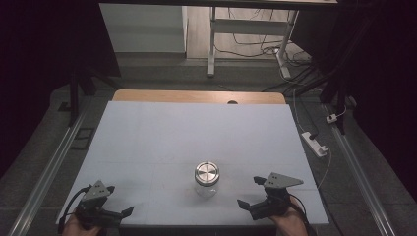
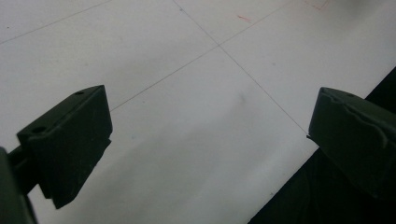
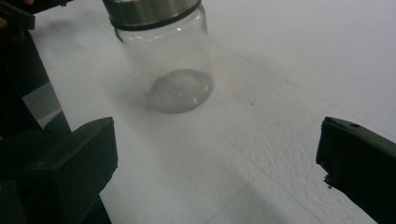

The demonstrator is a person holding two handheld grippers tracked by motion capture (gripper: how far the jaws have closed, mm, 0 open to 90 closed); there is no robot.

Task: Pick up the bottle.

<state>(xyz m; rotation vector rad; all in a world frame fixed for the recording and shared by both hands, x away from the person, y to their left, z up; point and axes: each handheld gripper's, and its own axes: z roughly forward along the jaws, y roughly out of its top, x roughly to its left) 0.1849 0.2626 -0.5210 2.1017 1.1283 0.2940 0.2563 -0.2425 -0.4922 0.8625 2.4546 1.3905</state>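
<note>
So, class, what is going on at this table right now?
A person holds a two-jaw gripper in each hand at the near edge of a white table. A glass jar with a metal lid stands upright between them, untouched. The right gripper is open and faces the jar; the left gripper is open over bare table.

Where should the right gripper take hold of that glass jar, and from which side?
Probably the glass wall just under the metal lid, coming level from the jar's right. It stands upright, and the open right gripper already faces it with nothing between.
</note>
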